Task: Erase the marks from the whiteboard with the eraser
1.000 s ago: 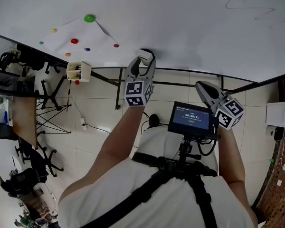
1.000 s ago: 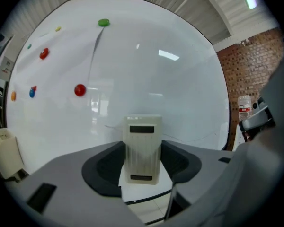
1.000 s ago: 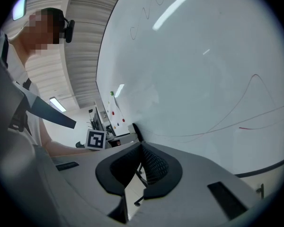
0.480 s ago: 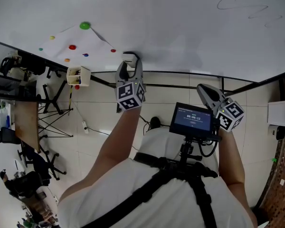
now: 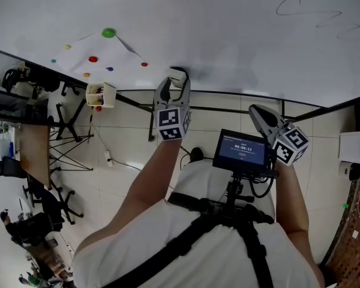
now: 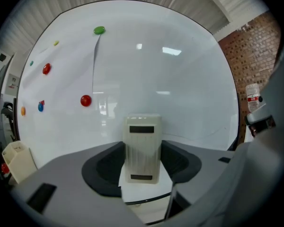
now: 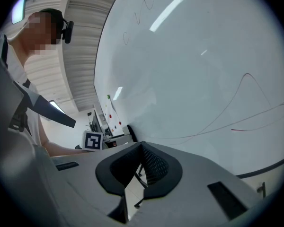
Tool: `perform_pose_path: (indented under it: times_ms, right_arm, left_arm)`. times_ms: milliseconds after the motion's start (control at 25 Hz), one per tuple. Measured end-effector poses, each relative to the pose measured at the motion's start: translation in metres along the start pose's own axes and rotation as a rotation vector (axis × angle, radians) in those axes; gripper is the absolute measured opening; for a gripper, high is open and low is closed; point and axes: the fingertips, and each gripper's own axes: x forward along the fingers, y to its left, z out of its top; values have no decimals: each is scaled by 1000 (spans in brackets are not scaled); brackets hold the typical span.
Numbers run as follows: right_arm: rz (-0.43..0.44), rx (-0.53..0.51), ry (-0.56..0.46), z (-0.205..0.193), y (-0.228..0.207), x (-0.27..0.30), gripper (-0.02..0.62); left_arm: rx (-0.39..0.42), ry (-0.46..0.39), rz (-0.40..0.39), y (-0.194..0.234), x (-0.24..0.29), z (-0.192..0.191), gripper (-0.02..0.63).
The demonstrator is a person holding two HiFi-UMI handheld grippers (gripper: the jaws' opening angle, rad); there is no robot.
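Observation:
A pale, ribbed eraser (image 6: 142, 148) stands upright between the jaws of my left gripper (image 6: 142, 174), which is shut on it. In the head view the eraser (image 5: 180, 72) sits at the tip of the left gripper (image 5: 176, 86), close to the lower edge of the whiteboard (image 5: 228, 29). Thin pen marks (image 5: 315, 14) run across the board's upper right, far from the eraser. My right gripper (image 5: 256, 111) hangs lower at the right, shut with nothing in it. In the right gripper view its jaws touch (image 7: 142, 150), and curved pen marks (image 7: 246, 103) cross the board ahead.
A sheet of paper (image 5: 99, 50) is pinned to the board's left part by coloured magnets, one of them green (image 5: 109, 33). A small white holder box (image 5: 99, 92) hangs below it. A screen (image 5: 243, 149) is mounted on the person's chest. Chairs and desks stand at the left.
The left gripper with the eraser swung left along the board's lower edge, then came back right. The right gripper has stayed where it was.

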Motion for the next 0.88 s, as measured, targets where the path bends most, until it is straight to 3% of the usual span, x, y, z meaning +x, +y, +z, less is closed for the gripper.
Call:
perform_pose_path:
  times_ms: [120, 200, 360, 520, 600, 880]
  right_arm:
    - [4, 4, -13, 2, -6, -5, 5]
    - [7, 8, -24, 2, -13, -13, 5]
    - [-27, 36, -24, -1, -50, -78, 3]
    - [-25, 30, -10, 23, -59, -113, 3]
    - [-21, 28, -2, 19, -64, -113, 3]
    - [0, 28, 25, -9, -77, -121, 3]
  left_arm:
    - [23, 7, 75, 6, 1, 0, 275]
    - [-5, -5, 145, 3, 2, -1, 275]
    - [-72, -13, 230, -56, 13, -7, 275]
    - [-99, 14, 207, -105, 18, 3, 275]
    - [-88, 36, 181, -116, 27, -11, 275]
    - [-2, 79, 143, -92, 38, -43, 276]
